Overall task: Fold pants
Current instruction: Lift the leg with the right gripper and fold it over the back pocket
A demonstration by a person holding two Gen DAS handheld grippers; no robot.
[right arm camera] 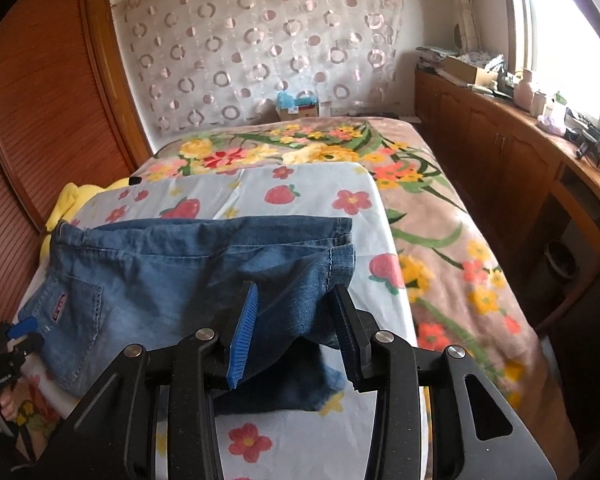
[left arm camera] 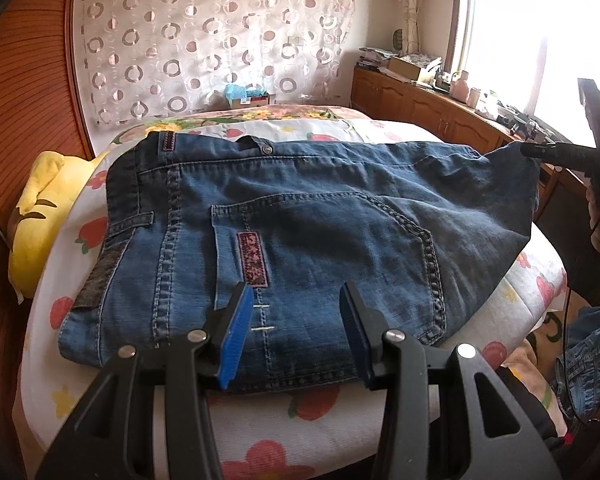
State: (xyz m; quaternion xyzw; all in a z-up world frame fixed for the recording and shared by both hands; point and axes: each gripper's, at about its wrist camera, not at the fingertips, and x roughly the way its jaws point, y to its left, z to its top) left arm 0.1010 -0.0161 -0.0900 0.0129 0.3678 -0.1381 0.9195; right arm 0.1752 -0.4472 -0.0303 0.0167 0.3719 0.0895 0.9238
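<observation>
Both tools gape: left [left arm camera: 296,332] over jeans [left arm camera: 300,232]; right [right arm camera: 296,336] view shows hems.

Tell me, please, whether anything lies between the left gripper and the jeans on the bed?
Nothing visible does. The left gripper hangs open directly over the jeans, with only bare denim between its fingers. The right gripper is also open over the denim.

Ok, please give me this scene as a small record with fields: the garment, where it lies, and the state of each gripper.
garment: blue denim pants, already folded at least once, back pocket facing up
surface: white sheet with strawberry and flower print, on a bed
left gripper: open, over the pocket end of the pants, holding nothing
right gripper: open, at the other end; that end hangs over the sheet's edge
beside bed: brown wooden cabinet
</observation>
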